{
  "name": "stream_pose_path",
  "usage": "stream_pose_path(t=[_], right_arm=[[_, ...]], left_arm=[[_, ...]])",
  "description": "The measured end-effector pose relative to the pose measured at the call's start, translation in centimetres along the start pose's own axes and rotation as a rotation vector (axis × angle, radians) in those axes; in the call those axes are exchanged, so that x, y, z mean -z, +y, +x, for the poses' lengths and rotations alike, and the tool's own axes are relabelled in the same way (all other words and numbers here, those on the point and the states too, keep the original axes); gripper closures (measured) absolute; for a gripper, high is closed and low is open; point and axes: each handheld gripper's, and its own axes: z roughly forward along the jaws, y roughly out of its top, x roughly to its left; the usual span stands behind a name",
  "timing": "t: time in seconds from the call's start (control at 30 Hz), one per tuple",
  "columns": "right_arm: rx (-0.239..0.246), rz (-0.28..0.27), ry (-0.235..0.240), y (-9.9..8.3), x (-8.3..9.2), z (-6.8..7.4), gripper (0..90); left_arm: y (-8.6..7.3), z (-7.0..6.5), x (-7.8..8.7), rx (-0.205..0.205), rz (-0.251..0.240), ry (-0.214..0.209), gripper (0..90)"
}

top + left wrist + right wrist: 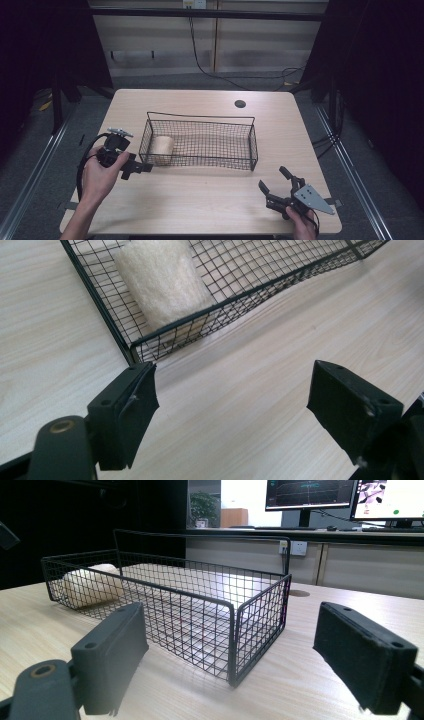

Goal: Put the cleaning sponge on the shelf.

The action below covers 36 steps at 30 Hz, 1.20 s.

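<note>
A black wire basket stands in the middle of the wooden table. A beige fuzzy roll lies inside it at the left end, and the rest of the basket is bare. My left gripper is open beside the basket's near left corner, holding nothing. In the left gripper view the open gripper hovers over bare wood just short of the basket, with the roll beyond. My right gripper is open near the table's front right, apart from the basket. The right gripper view has its open gripper facing the basket's corner, the roll at the far end.
A round cable hole sits in the table behind the basket. Bare wood stretches in front of the basket between the two hands. Cables trail on the floor behind the table. Monitors stand on a desk far back.
</note>
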Motion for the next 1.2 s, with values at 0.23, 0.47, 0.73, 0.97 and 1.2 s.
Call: stream_pose_path(t=[0.23,0.47,0.73,0.97,1.2], right_arm=[[0.001,-0.001,-0.002,0.0,0.0,0.0,13.1],[0.0,-0.001,-0.002,0.0,0.0,0.0,13.1],[0.002,0.0,-0.002,0.0,0.0,0.0,13.1],[0.006,0.004,0.0,0.0,0.0,0.0,13.1],[0.002,0.0,0.002,0.0,0.0,0.0,13.1]], left_arm=[[-1.7,-0.2,0.5,0.015,-0.019,0.004,19.4],[-4.4,0.5,0.2,0.019,-0.057,-0.031,18.9],[-7.8,0.9,0.6,0.057,-0.088,0.003,18.9],[-10.0,0.8,-0.4,0.046,-0.12,0.038,19.0],[-11.1,1.3,-1.3,0.073,-0.155,0.045,19.6]])
